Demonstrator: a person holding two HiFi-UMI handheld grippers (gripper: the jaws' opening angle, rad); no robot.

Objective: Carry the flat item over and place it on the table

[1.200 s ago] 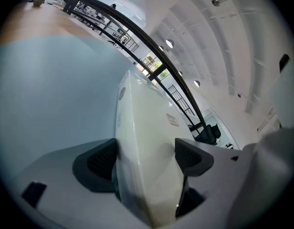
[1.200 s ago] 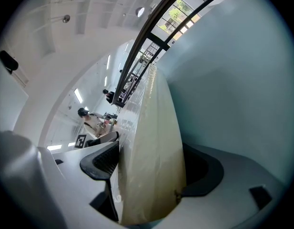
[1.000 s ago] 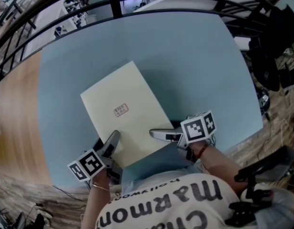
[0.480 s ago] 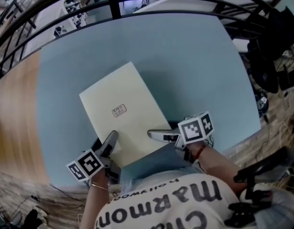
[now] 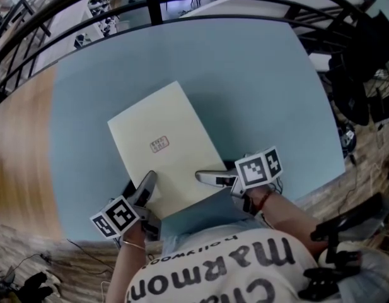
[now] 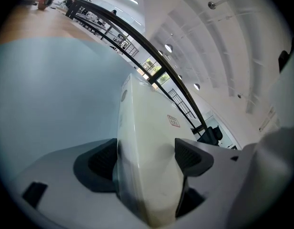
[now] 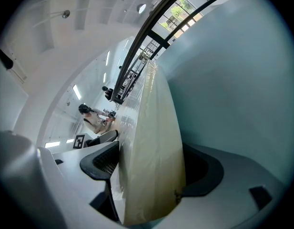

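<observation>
Bright, even indoor light on pale blue worktop (image 5: 257,87); shadows soft. Ceiling lamps (image 6: 168,47) blown out in left gripper view, strip lights (image 7: 77,92) in right. Faint sheen on flat item (image 7: 151,142). Heavy fisheye bending, black vignette at gripper-view corners. Jaws soft at close range; wooden floor (image 5: 21,169) blurred at head-view edge

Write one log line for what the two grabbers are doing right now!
left gripper: shut on cream flat item | right gripper: shut on cream flat item | position: over blue table | set down: cannot tell
</observation>
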